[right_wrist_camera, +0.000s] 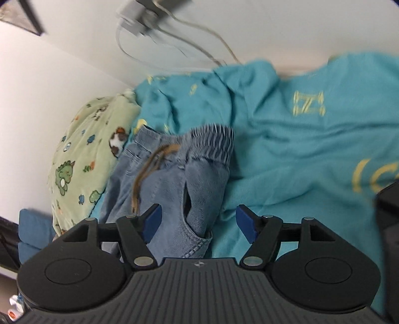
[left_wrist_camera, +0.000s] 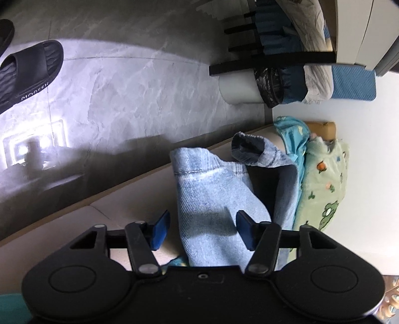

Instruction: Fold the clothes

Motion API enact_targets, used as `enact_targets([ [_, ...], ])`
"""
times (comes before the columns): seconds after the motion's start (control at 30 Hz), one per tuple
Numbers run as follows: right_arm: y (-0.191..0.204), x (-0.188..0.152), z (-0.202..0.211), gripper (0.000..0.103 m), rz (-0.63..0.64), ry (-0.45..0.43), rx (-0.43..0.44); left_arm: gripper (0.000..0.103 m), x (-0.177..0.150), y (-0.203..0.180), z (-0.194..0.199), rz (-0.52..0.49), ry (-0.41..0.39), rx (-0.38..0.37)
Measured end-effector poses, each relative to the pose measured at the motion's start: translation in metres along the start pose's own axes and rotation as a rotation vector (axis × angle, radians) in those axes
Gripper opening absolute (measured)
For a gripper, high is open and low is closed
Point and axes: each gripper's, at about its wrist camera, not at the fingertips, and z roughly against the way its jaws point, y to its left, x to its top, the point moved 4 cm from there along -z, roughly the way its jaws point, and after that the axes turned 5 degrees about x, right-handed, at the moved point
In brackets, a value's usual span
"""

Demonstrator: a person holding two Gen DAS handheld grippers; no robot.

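Light blue jeans (left_wrist_camera: 212,189) lie on the bed, one leg running toward the bed's edge with its cuff (left_wrist_camera: 247,149) turned up. My left gripper (left_wrist_camera: 202,230) hovers over that leg with its jaws apart; the cloth lies between the blue pads and is not pinched. In the right wrist view the jeans' elastic waistband (right_wrist_camera: 212,142) and brown drawstring (right_wrist_camera: 149,169) rest on a teal blanket (right_wrist_camera: 299,137). My right gripper (right_wrist_camera: 198,223) stands open above the hip pocket, gripping nothing.
A green dinosaur-print pillow (left_wrist_camera: 324,187) (right_wrist_camera: 84,154) lies against the white wall beside the jeans. Black slippers (left_wrist_camera: 27,72) sit on the grey tiled floor beyond the bed edge. A rack with folded textiles (left_wrist_camera: 286,82) stands near the bed's end. A charger and cable (right_wrist_camera: 139,22) hang on the wall.
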Motion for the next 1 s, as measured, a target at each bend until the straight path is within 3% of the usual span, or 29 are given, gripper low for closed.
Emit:
enact_targets([
  [0.1, -0.002, -0.003, -0.025, 0.069, -0.033, -0.010, -0.025, 0.035, 0.000, -0.007, -0.006, -0.018, -0.016, 0.006],
  [0.2, -0.003, -0.003, -0.045, 0.068, -0.085, -0.012, -0.050, 0.013, 0.000, -0.012, -0.009, -0.024, -0.025, 0.015],
  [0.3, -0.002, -0.001, -0.054, 0.062, -0.119, -0.046, -0.045, 0.006, 0.000, -0.022, -0.003, -0.054, -0.053, 0.005],
  [0.33, -0.001, -0.001, -0.053, 0.056, -0.114, -0.057, -0.051, 0.005, -0.001, -0.027, 0.001, -0.077, -0.066, -0.001],
  [0.4, 0.005, 0.000, -0.053, 0.026, -0.105, -0.067, -0.053, 0.004, -0.003, -0.038, 0.012, -0.123, -0.086, -0.014],
  [0.47, 0.014, 0.003, -0.045, 0.008, -0.072, -0.089, -0.064, 0.003, -0.006, -0.049, 0.023, -0.146, -0.097, -0.037],
  [0.5, 0.019, 0.006, -0.039, 0.005, -0.052, -0.104, -0.070, 0.003, -0.007, -0.053, 0.030, -0.151, -0.100, -0.055],
  [0.77, 0.069, 0.030, 0.003, 0.003, -0.015, -0.144, 0.011, 0.003, 0.001, -0.076, 0.072, -0.094, -0.110, -0.177],
  [1.0, 0.145, 0.054, -0.033, 0.003, 0.035, -0.155, 0.010, 0.003, 0.038, -0.142, 0.037, -0.039, -0.125, -0.148],
])
